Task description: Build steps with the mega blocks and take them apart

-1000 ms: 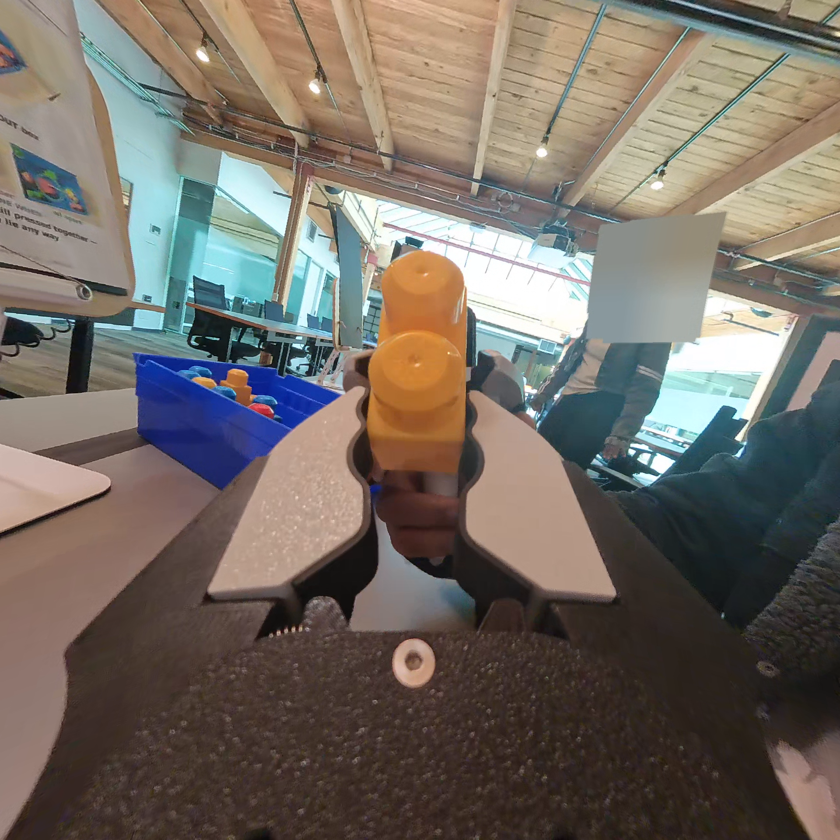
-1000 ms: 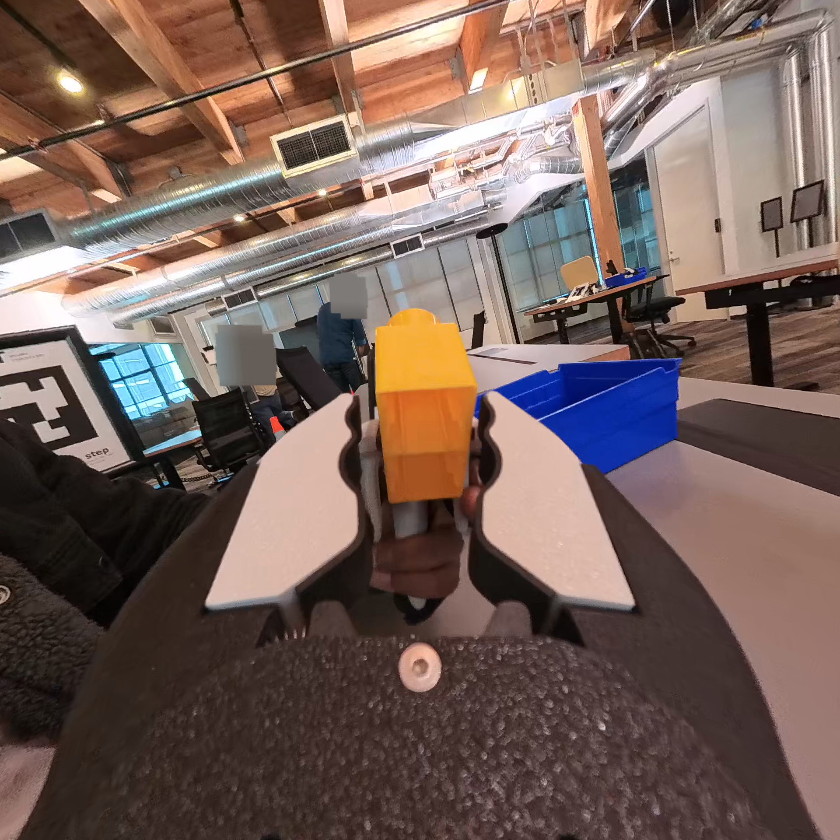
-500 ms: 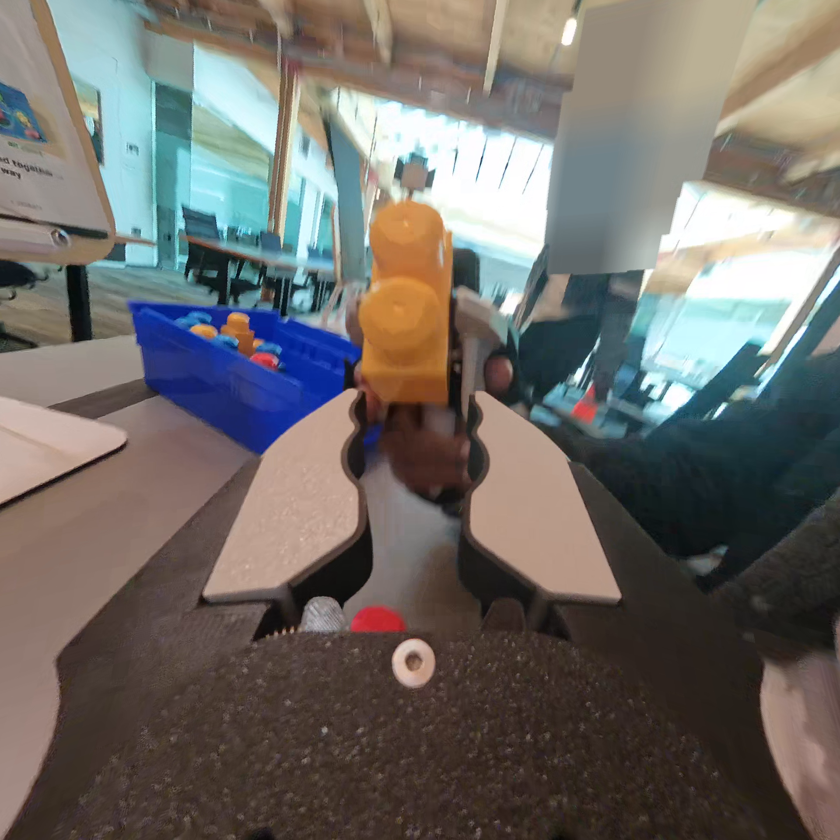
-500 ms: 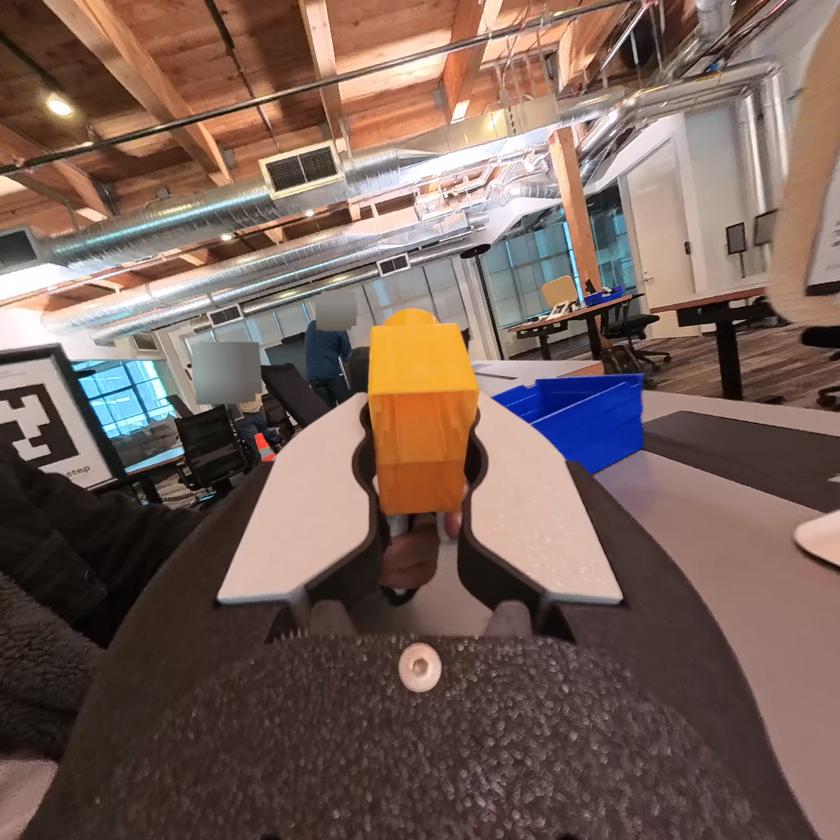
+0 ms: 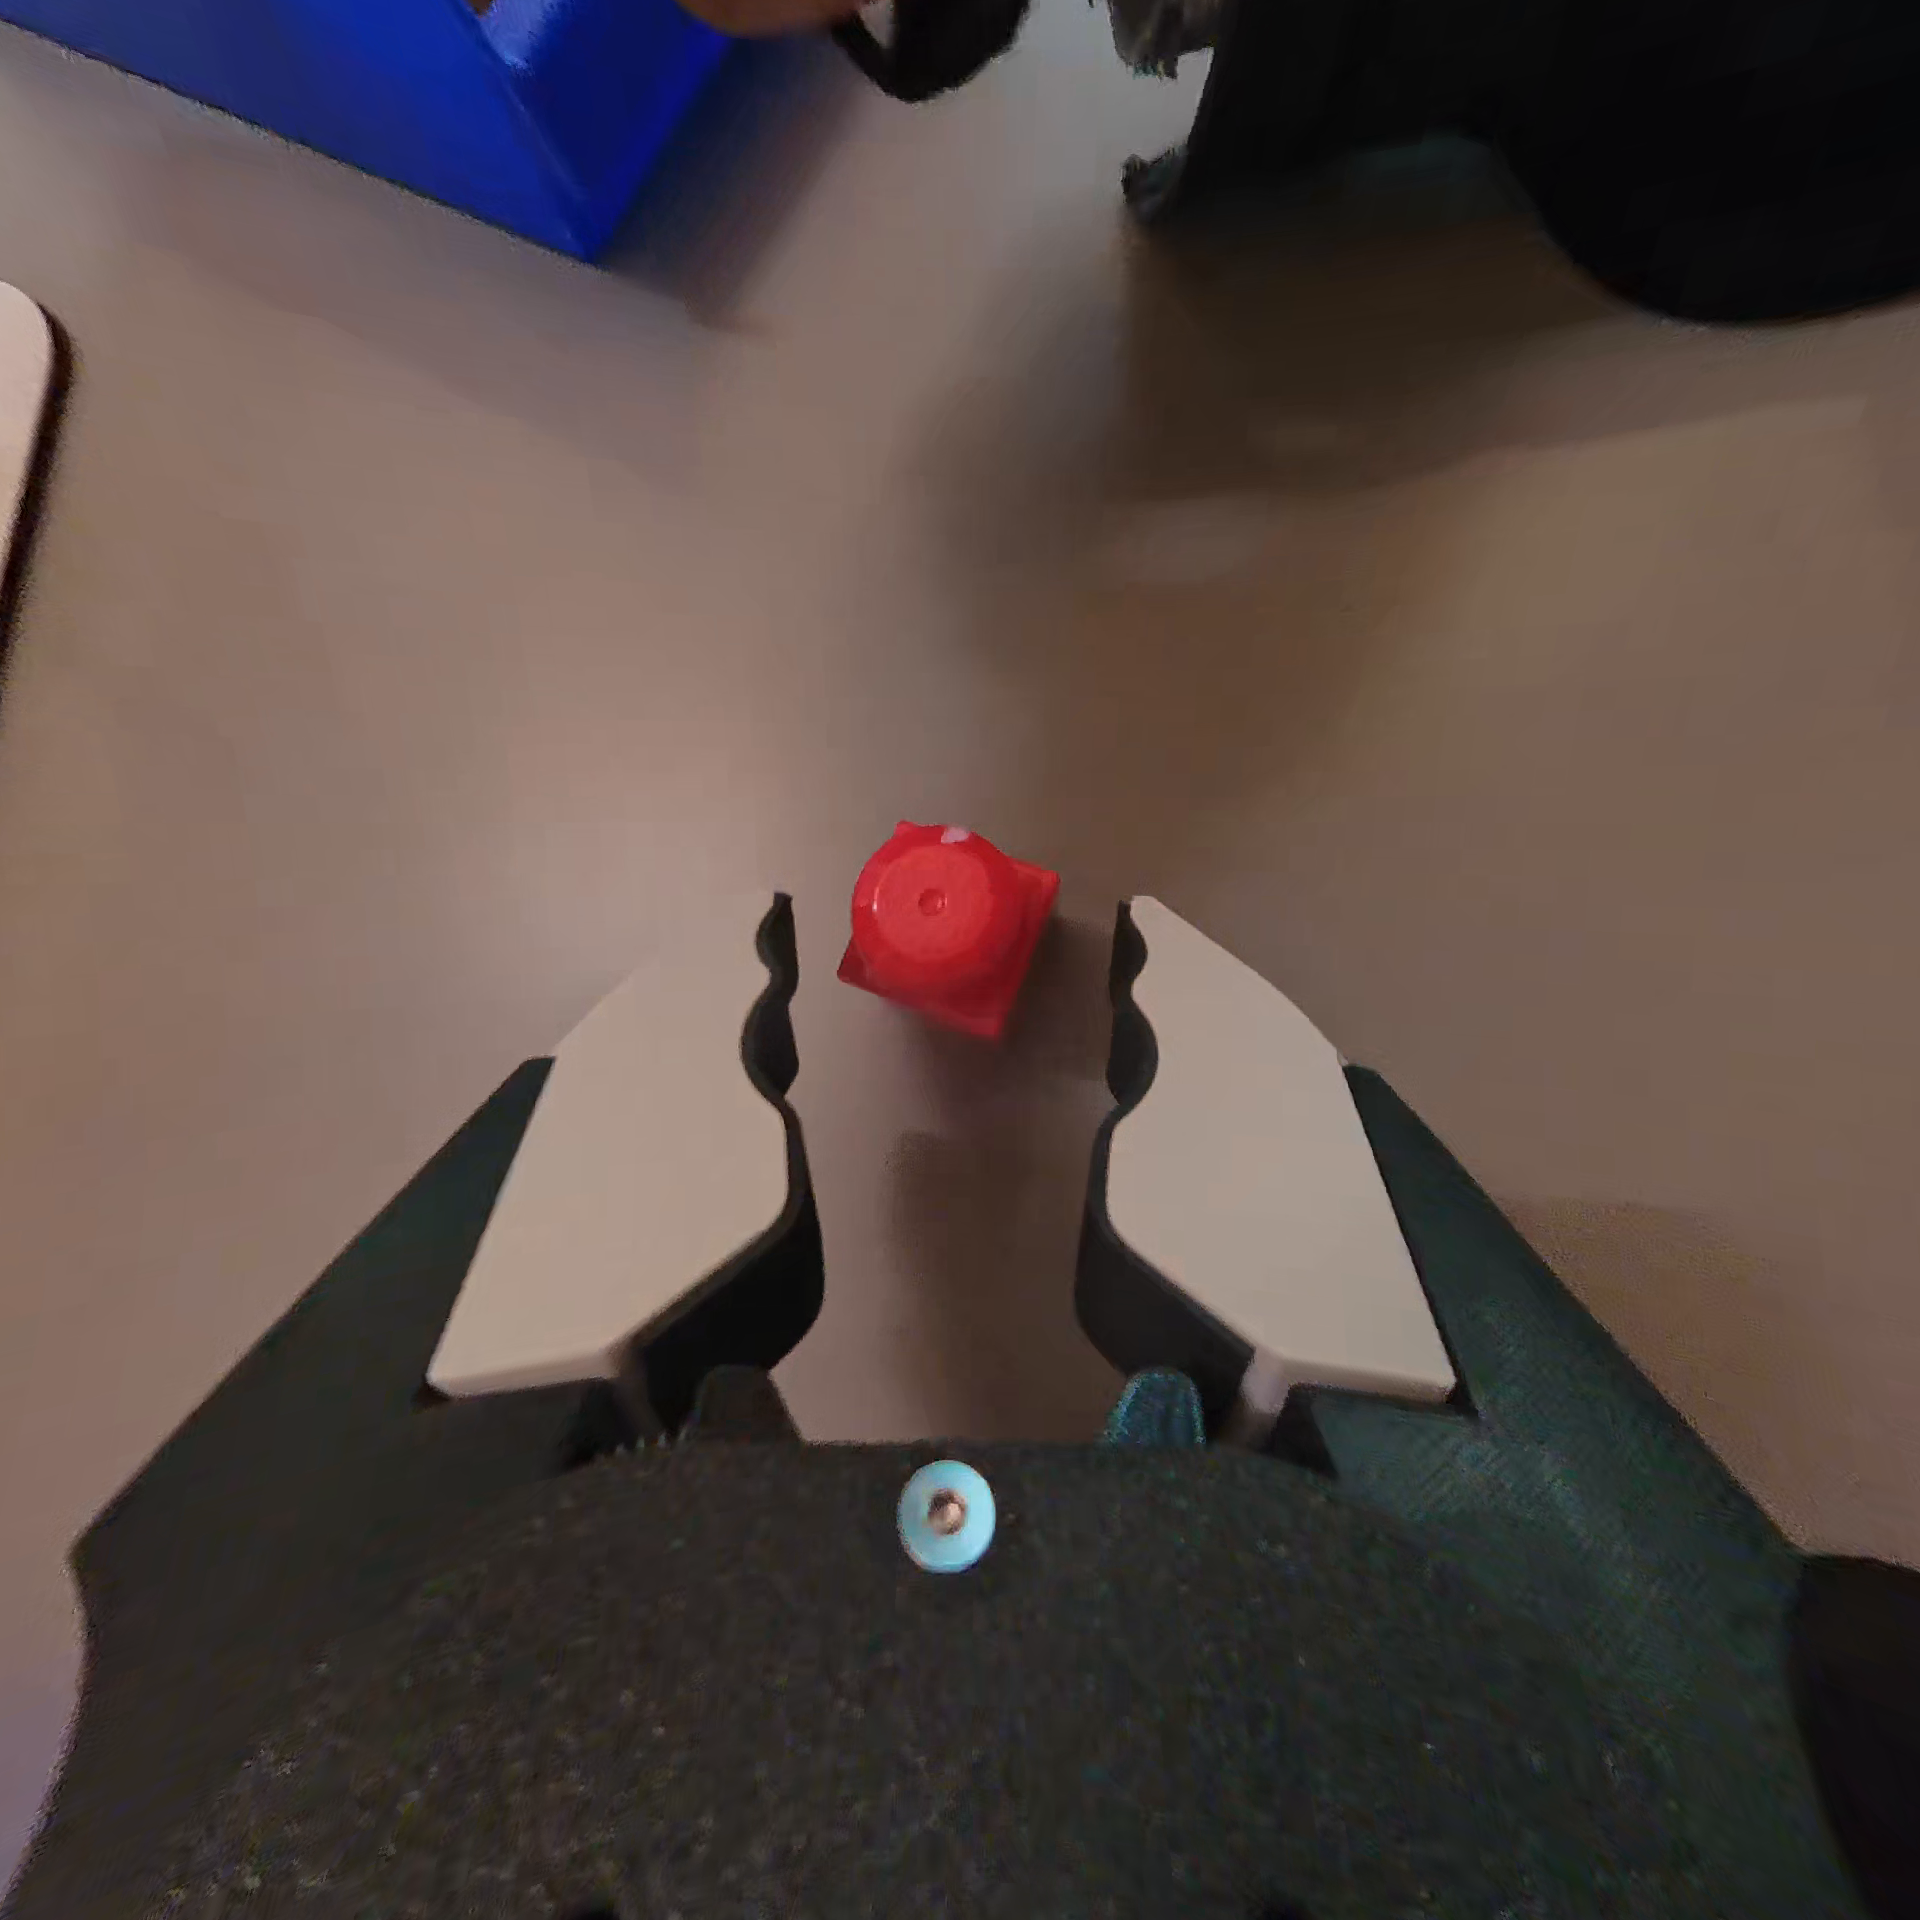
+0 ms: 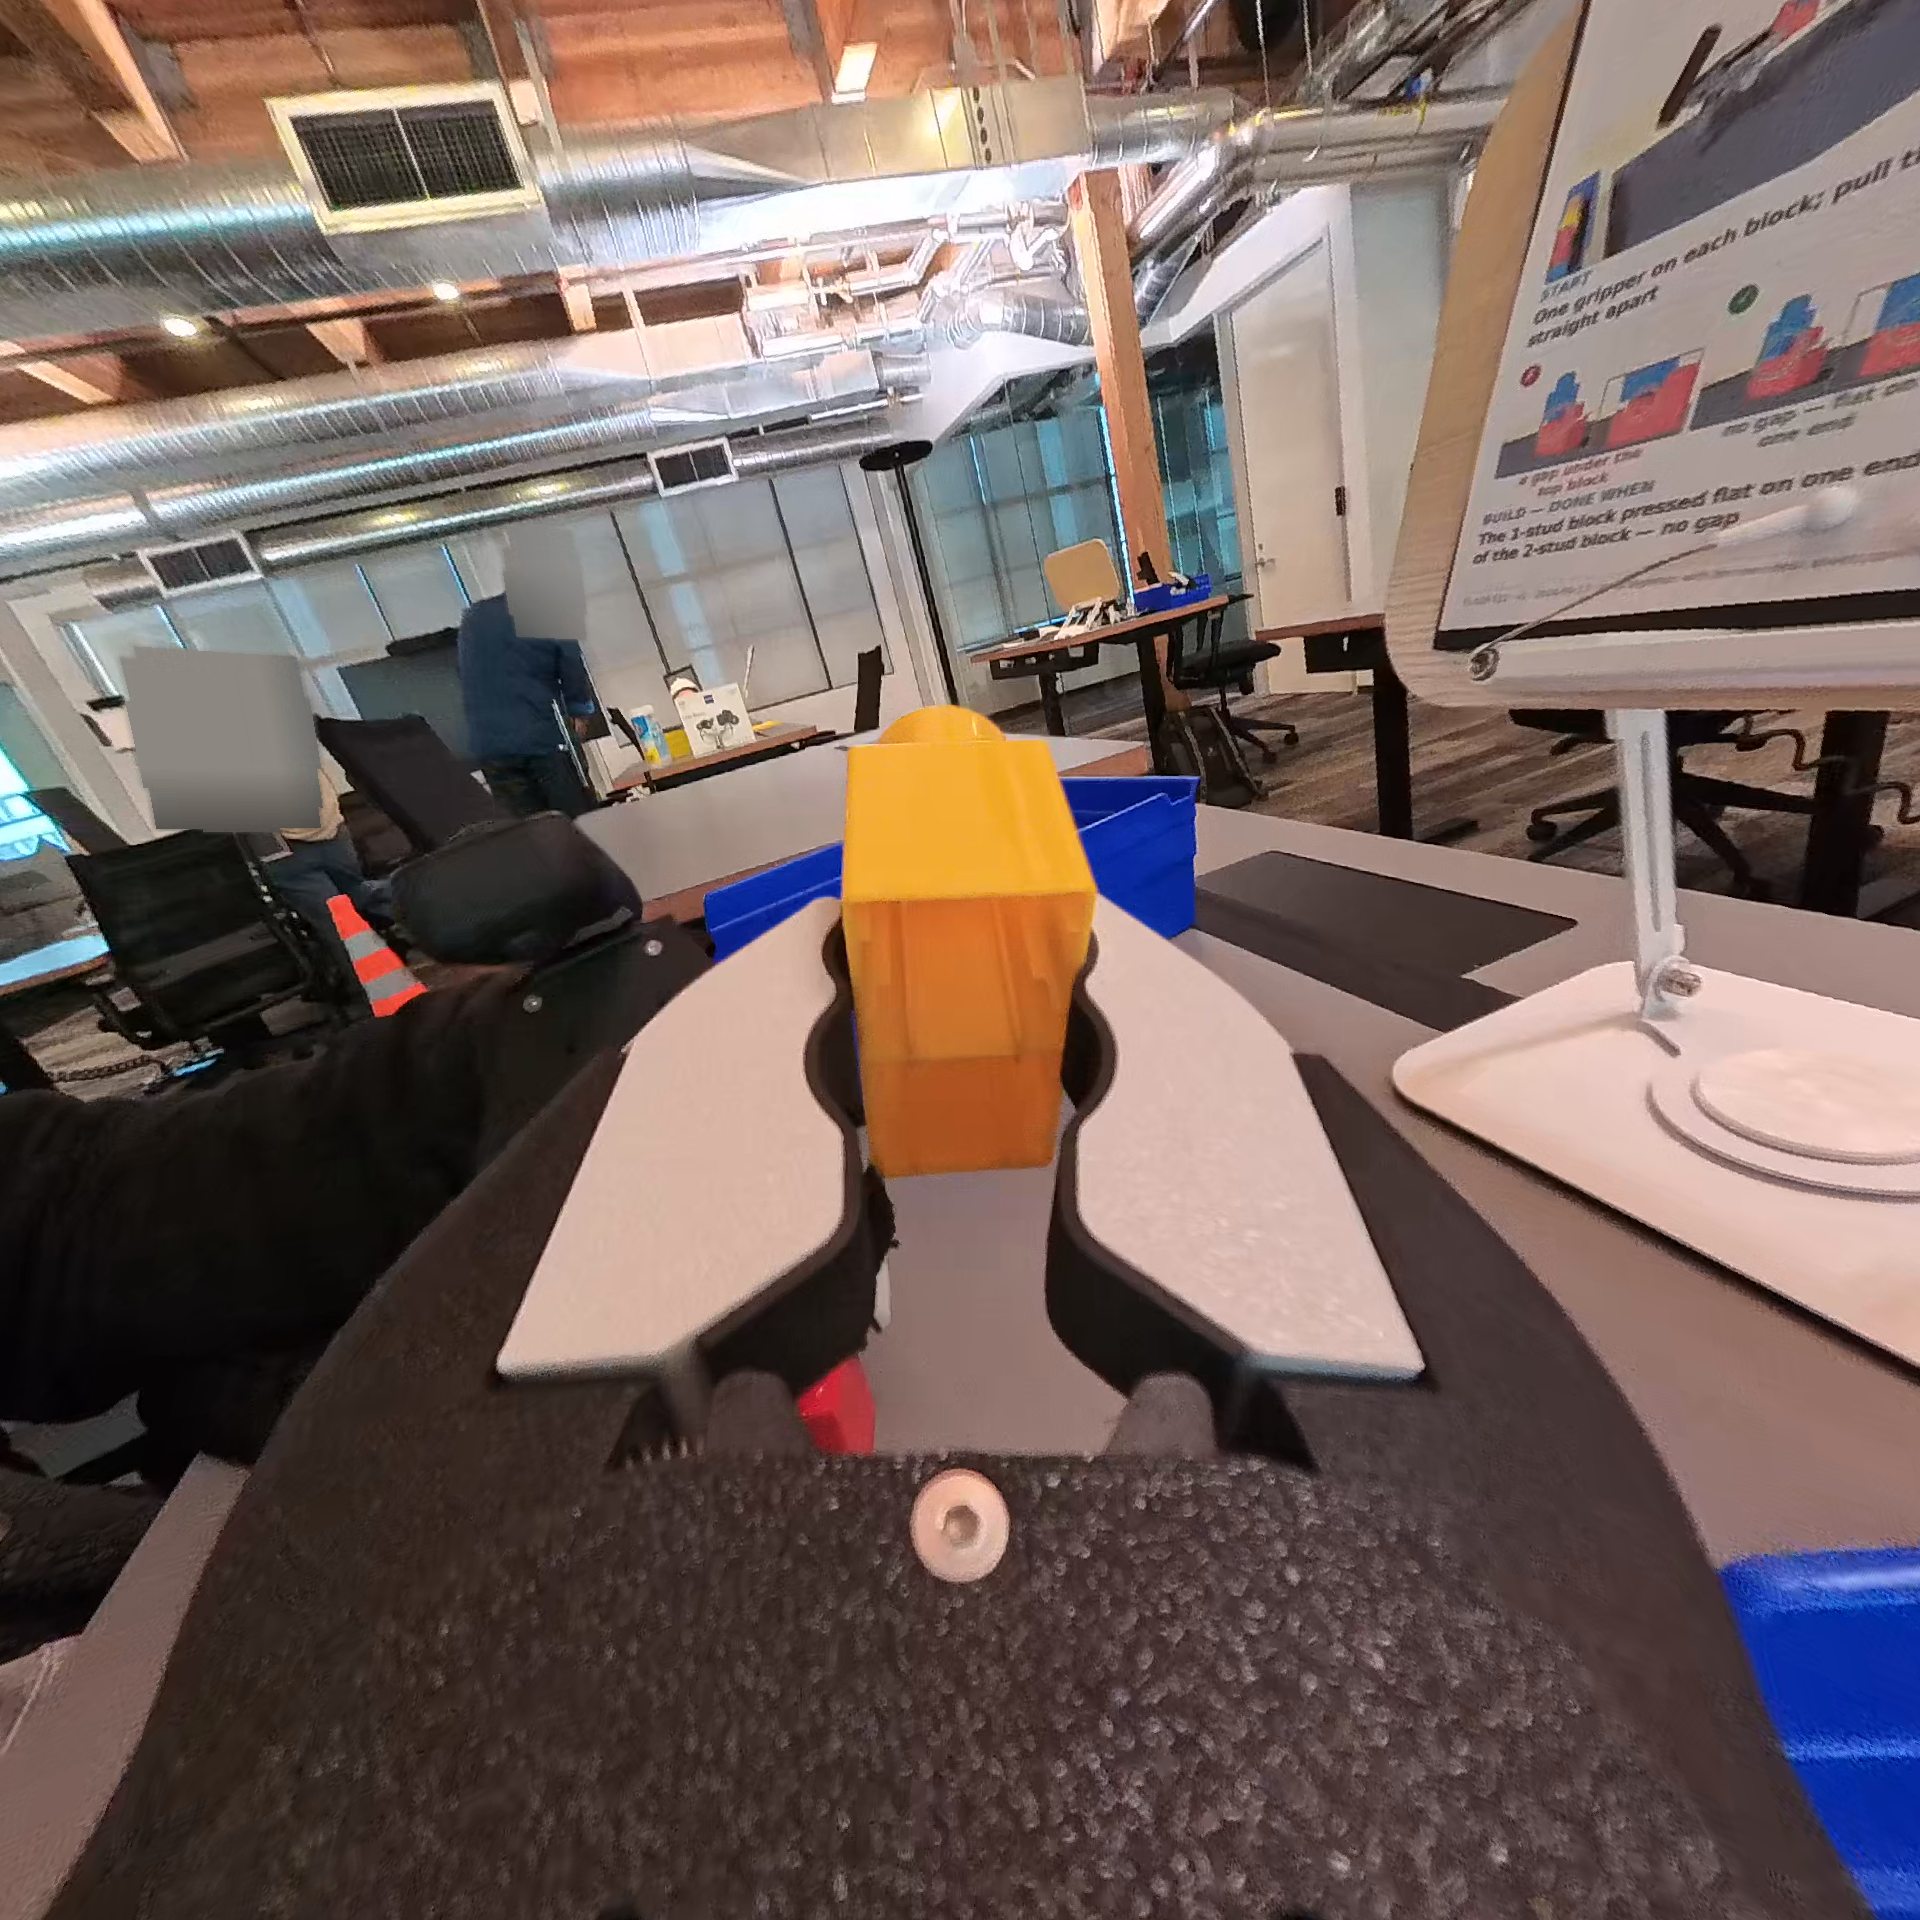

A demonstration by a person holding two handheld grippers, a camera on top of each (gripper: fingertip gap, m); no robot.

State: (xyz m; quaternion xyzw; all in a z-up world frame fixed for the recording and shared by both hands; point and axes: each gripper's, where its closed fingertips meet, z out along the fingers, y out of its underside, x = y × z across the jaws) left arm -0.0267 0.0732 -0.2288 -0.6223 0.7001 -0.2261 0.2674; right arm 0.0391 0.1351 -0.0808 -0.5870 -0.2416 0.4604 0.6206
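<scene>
- Pointing straight down at the grey table (image 5: pixel 416 727), the left gripper (image 5: pixel 945 914) has its jaws spread apart with nothing between the pads.
- A red block (image 5: pixel 940 930) with one stud stands on the table, stud up, at the level of the fingertips and within the gap; it sits closer to the right-hand finger, touching neither as far as the view shows.
- A blue bin (image 5: pixel 416 94) lies on the table at 11 o'clock from the red block, well apart from it.
- A dark sleeve (image 5: pixel 1610 156) fills the 1 o'clock corner of the left wrist view.
- The right gripper (image 6: pixel 956 997) is clamped on a yellow block (image 6: pixel 961 935), held off the table with its stud end pointing away from the camera.
- In the right wrist view a corner of the red block (image 6: pixel 836 1413) shows low between the fingers, at 6 o'clock from the yellow block.
- The blue bin (image 6: pixel 1132 862) lies behind the yellow block.
- A white stand (image 6: pixel 1662 1039) carrying an instruction card (image 6: pixel 1704 364) sits at 3 o'clock.
</scene>
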